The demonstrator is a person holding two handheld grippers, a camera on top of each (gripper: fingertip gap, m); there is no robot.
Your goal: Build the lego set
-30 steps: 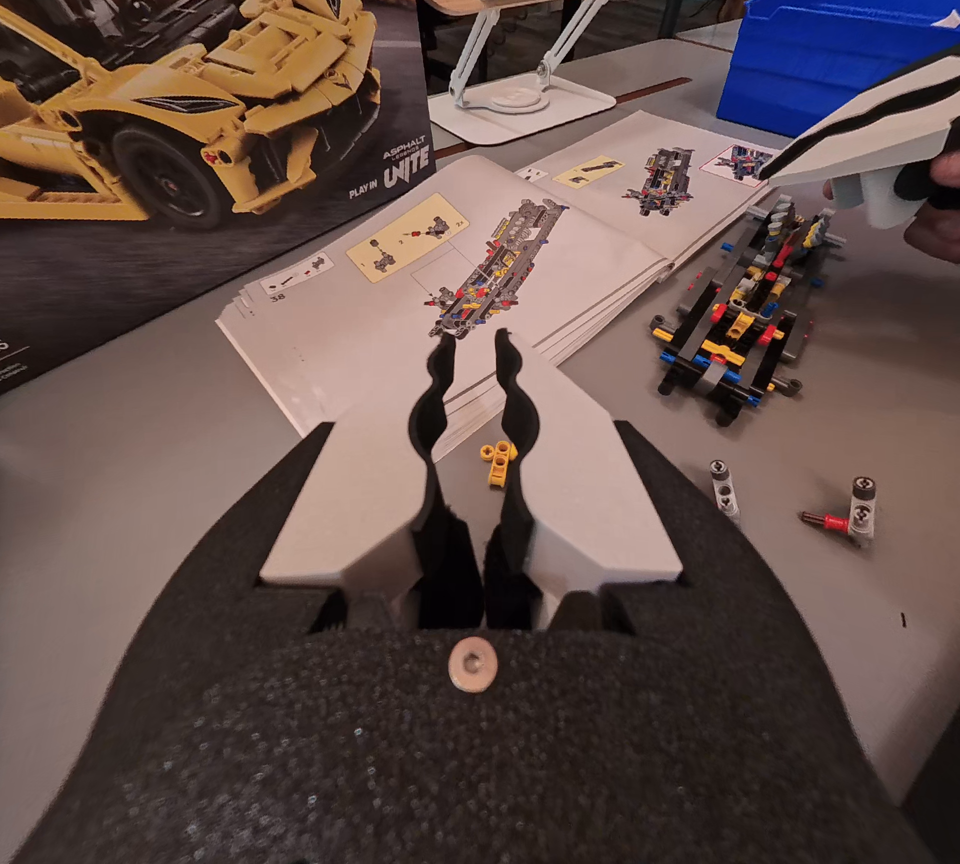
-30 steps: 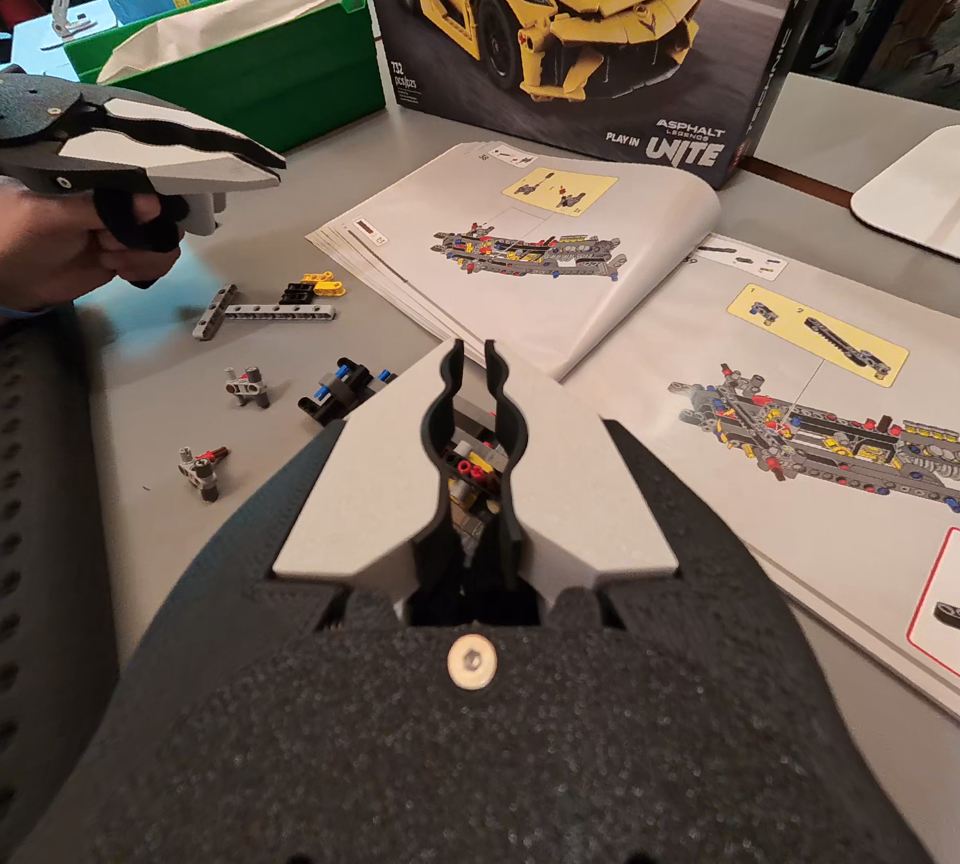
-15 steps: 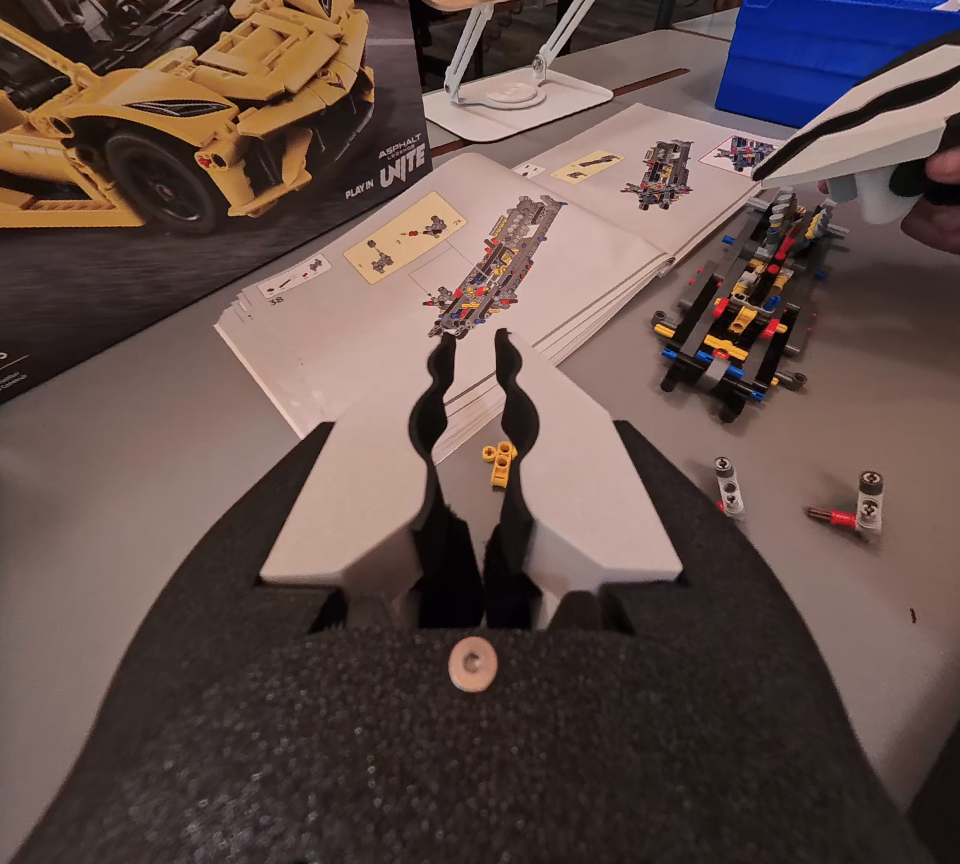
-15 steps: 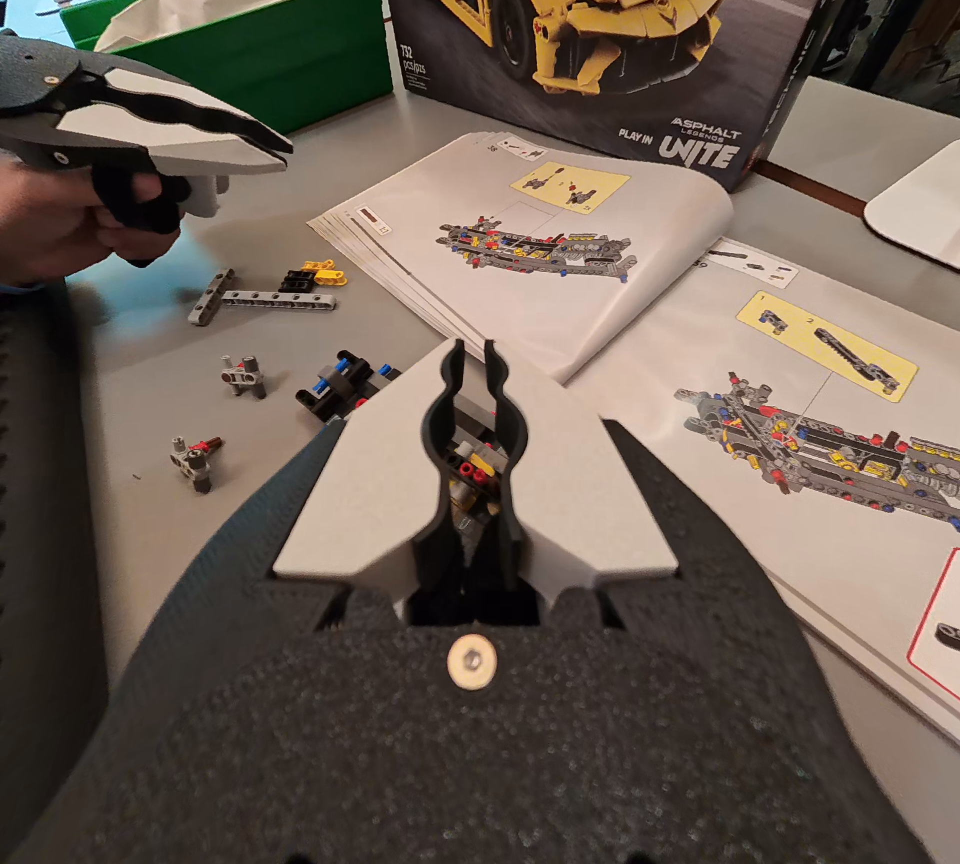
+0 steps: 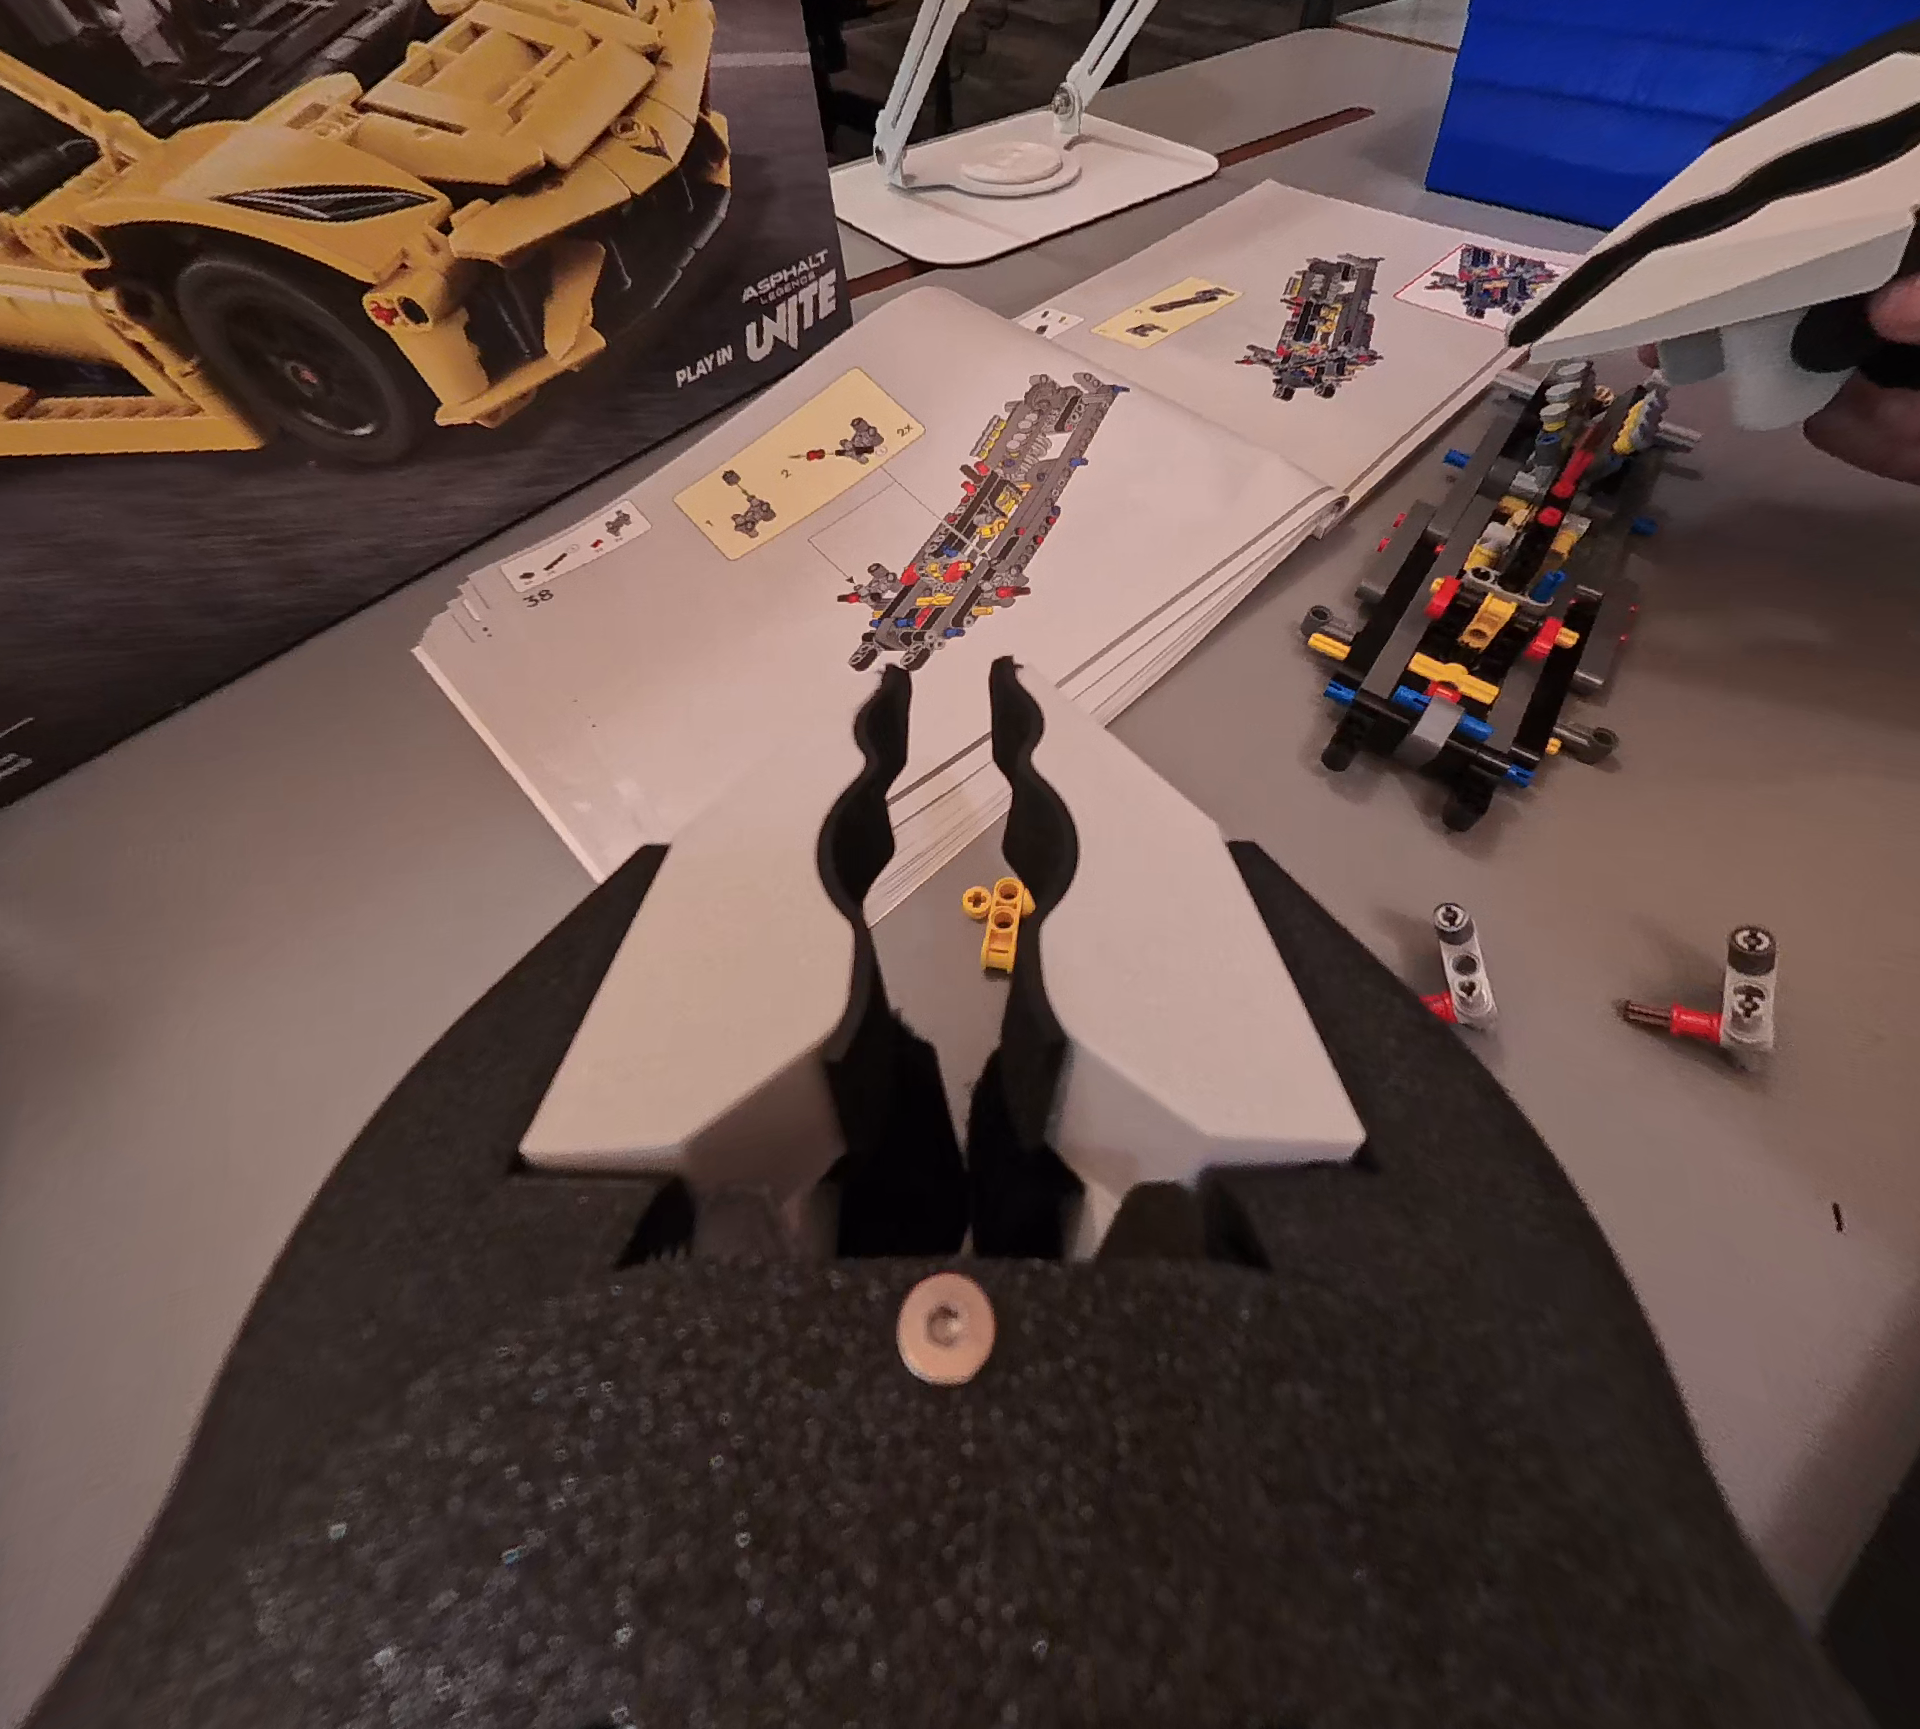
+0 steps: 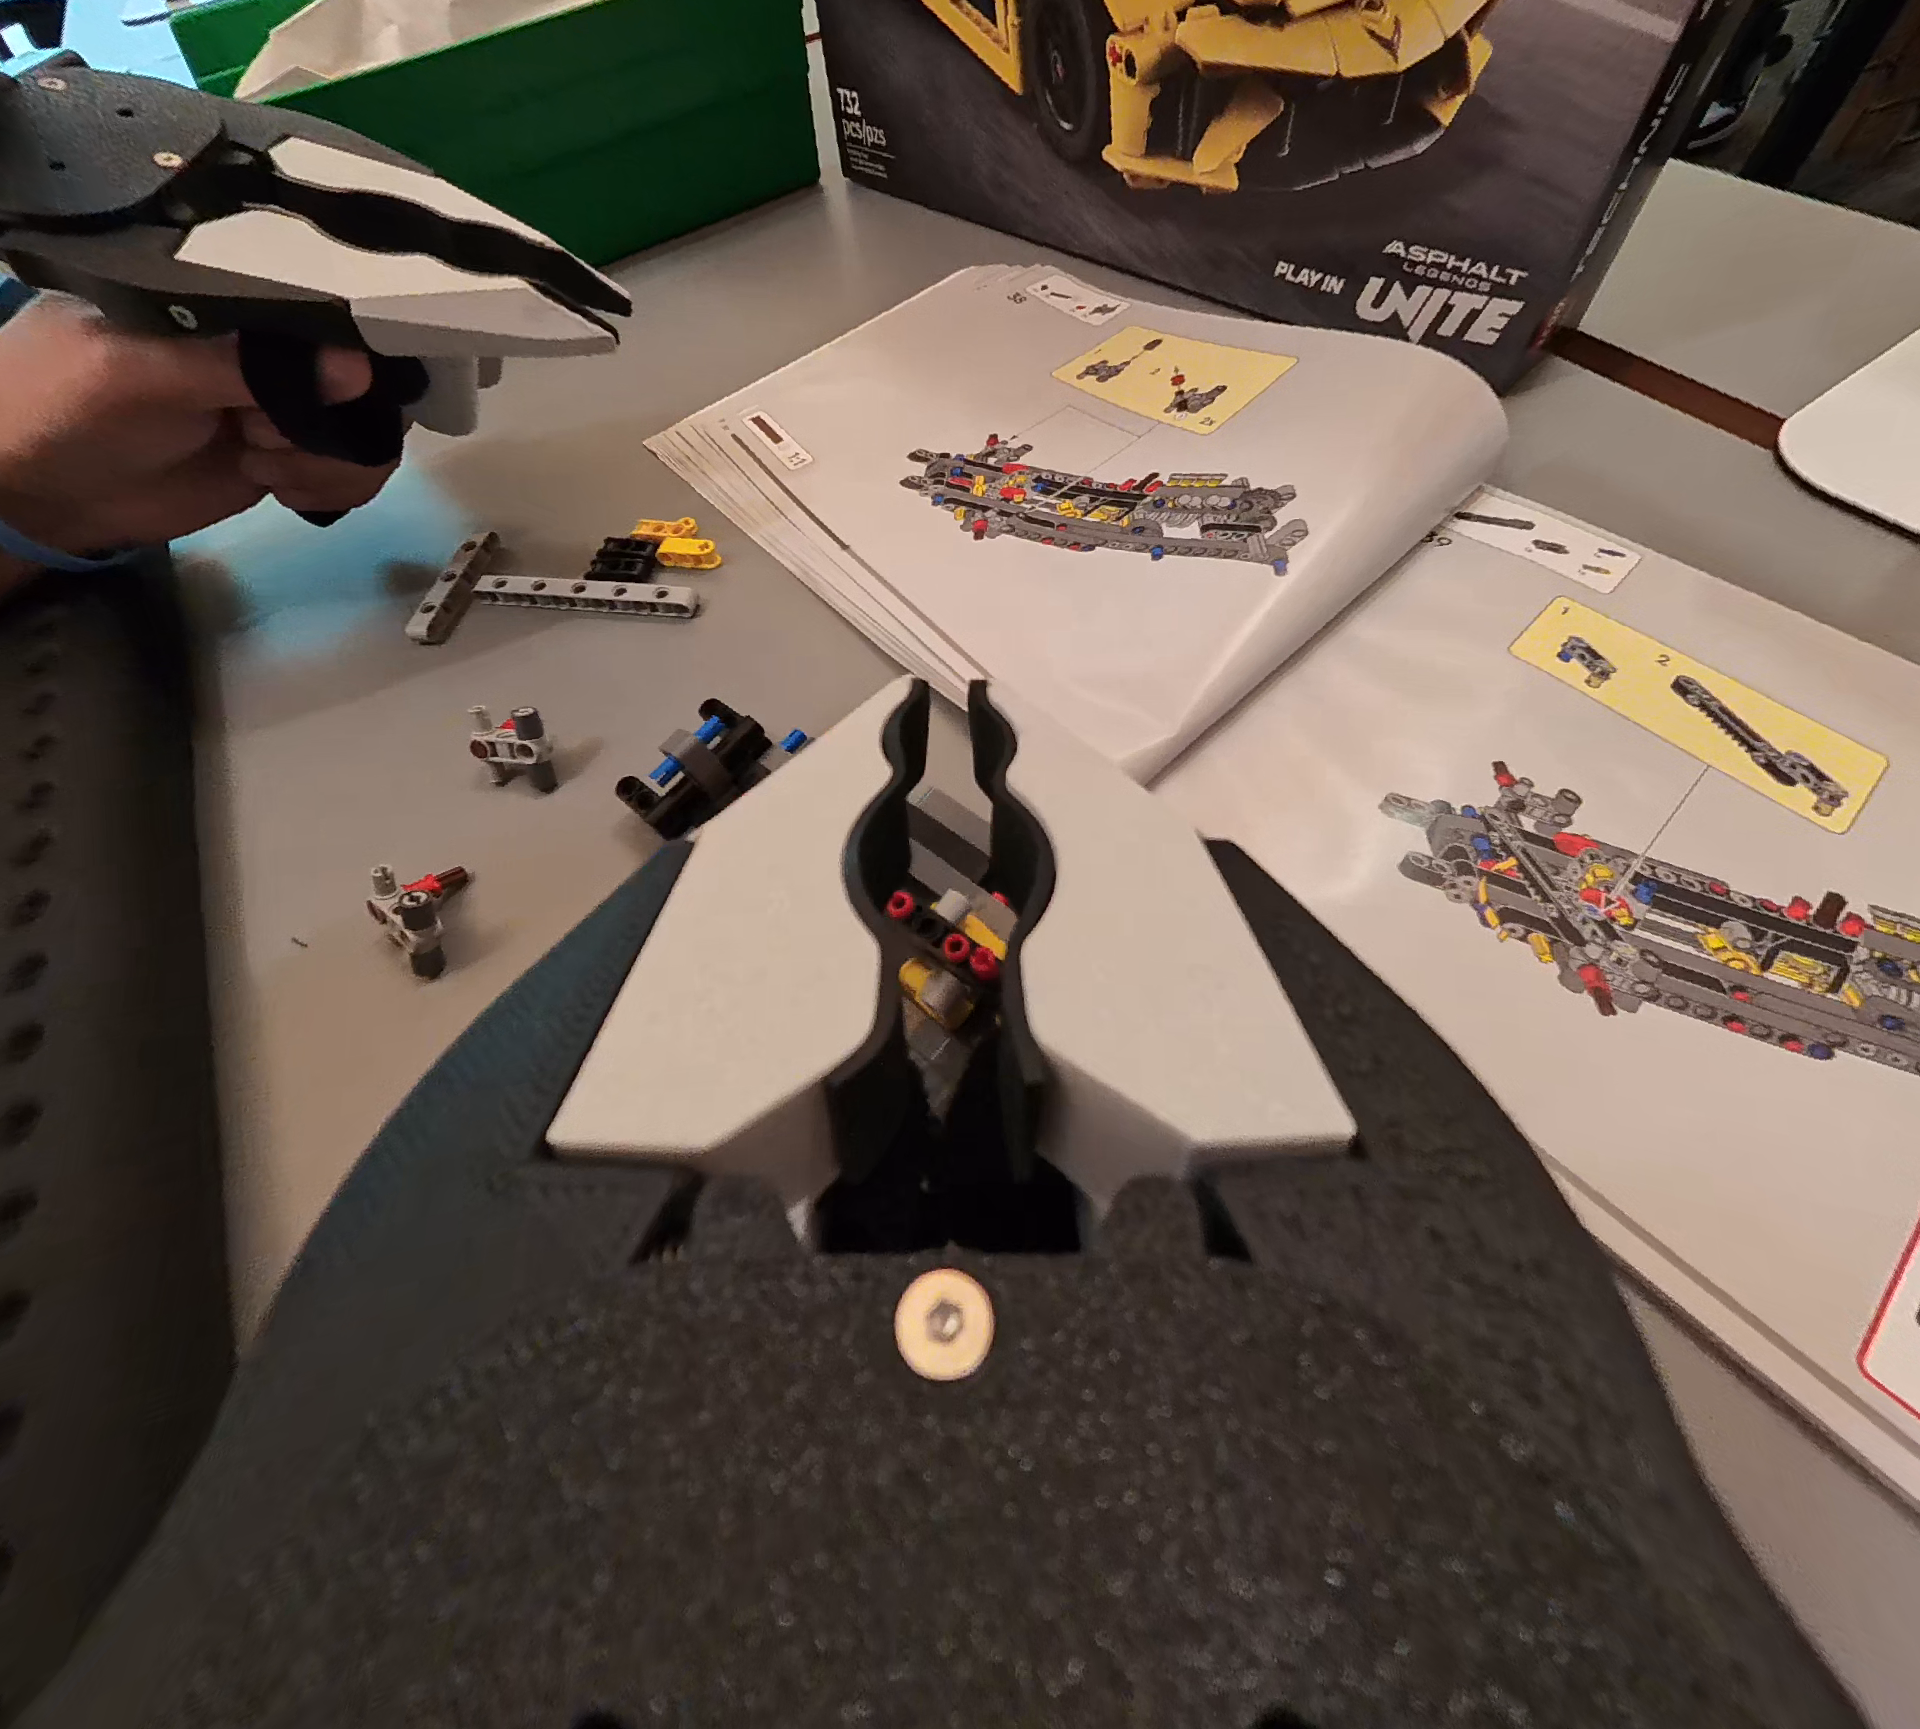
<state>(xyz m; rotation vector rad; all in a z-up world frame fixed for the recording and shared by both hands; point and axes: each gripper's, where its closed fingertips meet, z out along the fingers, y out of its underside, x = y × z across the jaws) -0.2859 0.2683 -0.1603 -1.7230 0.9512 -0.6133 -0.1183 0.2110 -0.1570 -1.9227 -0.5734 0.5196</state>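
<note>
The left gripper (image 5: 948, 677) is hovering with jaws slightly parted and empty, just above the yellow connector (image 5: 997, 921) beside the booklet (image 5: 727, 640). The right gripper (image 6: 945, 703), jaws also parted and empty, is hanging over the chassis (image 5: 1475, 609), whose length is running away toward the desk's (image 5: 260, 952) far edge.

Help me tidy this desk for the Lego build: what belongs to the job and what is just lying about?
For the job:
- chassis assembly
- instruction booklet
- yellow connector
- two grey pin connectors
- grey beams
- set box

Lying about:
- blue bin
- green bin
- document stand
</note>
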